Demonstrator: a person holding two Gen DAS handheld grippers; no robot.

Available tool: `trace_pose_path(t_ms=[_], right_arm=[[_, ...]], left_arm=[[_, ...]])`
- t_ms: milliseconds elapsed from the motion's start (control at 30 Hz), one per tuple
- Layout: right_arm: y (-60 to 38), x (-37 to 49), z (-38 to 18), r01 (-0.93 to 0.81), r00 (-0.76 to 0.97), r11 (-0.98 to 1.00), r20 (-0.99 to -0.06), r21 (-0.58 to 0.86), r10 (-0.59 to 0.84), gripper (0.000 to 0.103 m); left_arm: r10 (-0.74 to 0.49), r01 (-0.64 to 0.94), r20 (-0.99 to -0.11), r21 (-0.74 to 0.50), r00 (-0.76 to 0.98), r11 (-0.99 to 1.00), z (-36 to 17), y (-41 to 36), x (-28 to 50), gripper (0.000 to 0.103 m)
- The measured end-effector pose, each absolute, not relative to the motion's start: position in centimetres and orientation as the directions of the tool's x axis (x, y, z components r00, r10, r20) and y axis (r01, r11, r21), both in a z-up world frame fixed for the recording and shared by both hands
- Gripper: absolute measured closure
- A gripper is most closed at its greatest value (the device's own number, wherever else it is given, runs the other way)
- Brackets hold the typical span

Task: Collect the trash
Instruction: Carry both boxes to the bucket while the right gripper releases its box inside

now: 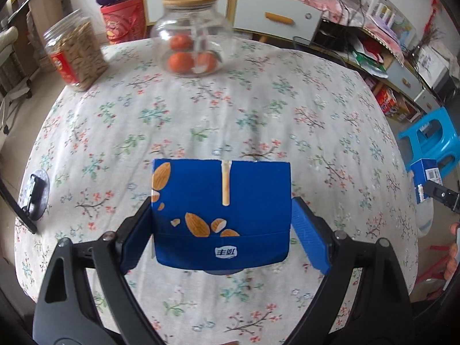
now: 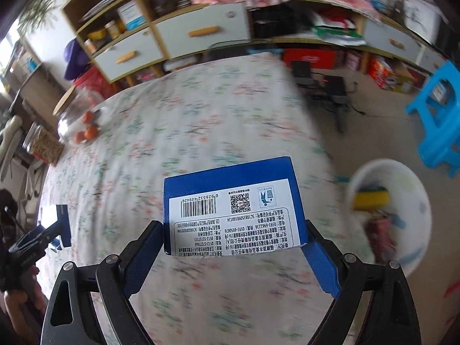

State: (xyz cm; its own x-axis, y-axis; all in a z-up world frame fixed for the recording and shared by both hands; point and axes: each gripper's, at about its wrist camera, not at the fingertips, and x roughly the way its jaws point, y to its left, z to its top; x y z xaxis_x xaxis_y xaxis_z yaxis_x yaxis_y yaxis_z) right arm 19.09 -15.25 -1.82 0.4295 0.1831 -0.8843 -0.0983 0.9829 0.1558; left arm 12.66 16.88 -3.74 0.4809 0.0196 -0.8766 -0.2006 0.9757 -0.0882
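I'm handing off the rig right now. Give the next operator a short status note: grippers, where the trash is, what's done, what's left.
Left gripper: shut on a blue almond box, held above the floral tablecloth.
Right gripper: shut on a blue barcode box, near the table's right edge.
White bin sits on the floor to the right, already holding some trash.
Done: both boxes picked up.
Left: drop both into the bin. The glass jar of oranges and snack jar look like keepers.
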Motion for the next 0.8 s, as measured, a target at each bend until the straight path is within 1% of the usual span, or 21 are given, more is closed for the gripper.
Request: trace_pose_path(t_ms=[233,500,667,800], right_arm=[[-23.0,17.7,-1.9,0.015,0.460,0.982,-0.873,0.190,0.161,0.008],[-31.4,17.4,-3.5,0.174,0.456,0.951,-0.877,0.256,0.153,0.008],[-34.8,17.6,-3.8,0.226,0.473,0.927,-0.866,0.298,0.163,0.008],[-36.0,17.9,-4.4,0.234,0.458,0.921,-0.871,0.311,0.178,0.007]], left_arm=[[-0.013,-0.118,-0.868,-0.082,0.496,0.990,-3.6,11.8,13.5,0.012],[-0.103,-0.038,-0.860,-0.140,0.501,0.989,-3.4,6.7,14.3,0.012],[-0.154,-0.013,-0.856,-0.184,0.493,0.983,-3.3,4.3,14.9,0.012],[-0.170,0.015,-0.844,-0.189,0.509,0.982,-2.6,2.1,15.3,0.012]])
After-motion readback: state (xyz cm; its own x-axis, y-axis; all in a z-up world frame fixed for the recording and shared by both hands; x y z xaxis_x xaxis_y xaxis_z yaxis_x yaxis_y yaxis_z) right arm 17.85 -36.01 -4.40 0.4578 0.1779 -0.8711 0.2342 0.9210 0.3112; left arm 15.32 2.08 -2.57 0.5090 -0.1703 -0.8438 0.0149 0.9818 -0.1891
